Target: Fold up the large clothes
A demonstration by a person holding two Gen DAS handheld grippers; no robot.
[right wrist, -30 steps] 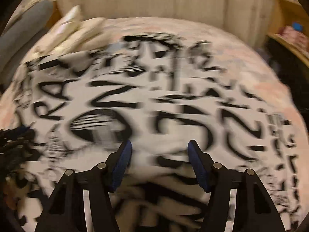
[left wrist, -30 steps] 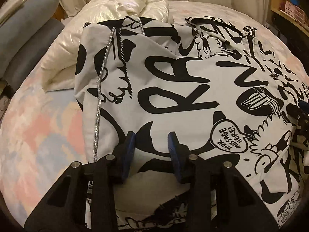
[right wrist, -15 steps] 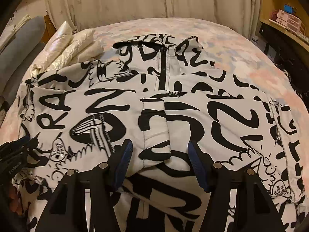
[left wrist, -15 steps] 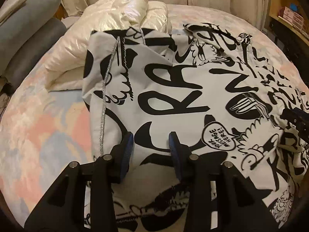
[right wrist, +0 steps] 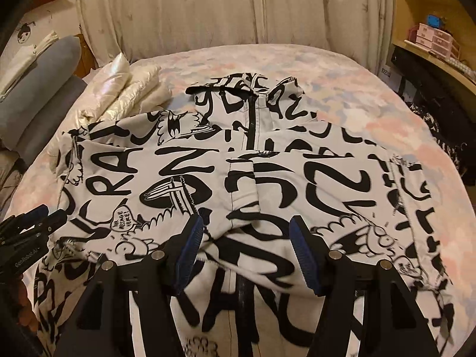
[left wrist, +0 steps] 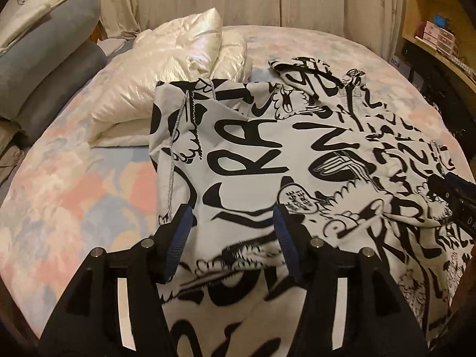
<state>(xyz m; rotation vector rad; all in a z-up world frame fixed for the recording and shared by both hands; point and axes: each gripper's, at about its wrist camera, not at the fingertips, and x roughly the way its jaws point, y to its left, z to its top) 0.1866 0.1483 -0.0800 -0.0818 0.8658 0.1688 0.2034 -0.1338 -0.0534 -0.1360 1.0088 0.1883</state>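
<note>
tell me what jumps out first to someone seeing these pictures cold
The black-and-white graffiti-print jacket spread across the middle of the bed dominates both views, its sleeves folded in over the front. Behind it at the left lies a shiny cream puffer garment, on the pastel patterned bedspread. Two black grippers with blue pads frame the near edge: the left gripper has its jaws opening over the cloth, and the right gripper stands open.

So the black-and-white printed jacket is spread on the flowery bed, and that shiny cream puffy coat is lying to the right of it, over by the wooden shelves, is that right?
Not quite. The black-and-white printed jacket is spread on the flowery bed, but the shiny cream puffy coat lies to its left, near the grey pillows, not by the wooden shelves on the right. The right wrist view shows this.
</note>
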